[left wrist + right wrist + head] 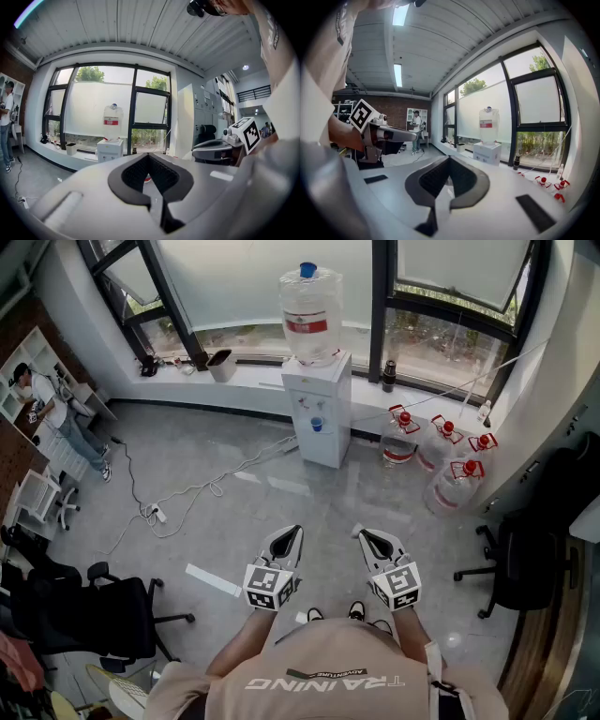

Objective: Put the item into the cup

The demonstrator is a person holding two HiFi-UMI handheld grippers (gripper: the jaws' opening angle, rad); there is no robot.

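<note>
No cup and no loose item shows in any view. I hold both grippers at waist height over the grey floor, pointing toward the window. My left gripper (pixel 288 533) (pixel 149 156) has its black jaws closed tip to tip with nothing between them. My right gripper (pixel 366 534) (pixel 449 159) is likewise shut and empty. Each one also appears in the other's view: the right gripper's marker cube (pixel 247 132) and the left gripper's marker cube (pixel 362 115).
A white water dispenser (pixel 317 413) (pixel 110 148) (pixel 487 151) stands at the window ahead. Several spare water bottles (pixel 441 454) lie to its right. Black office chairs (pixel 89 610) (pixel 525 563) flank me. A cable (pixel 183 493) crosses the floor. A person (pixel 47 409) stands far left.
</note>
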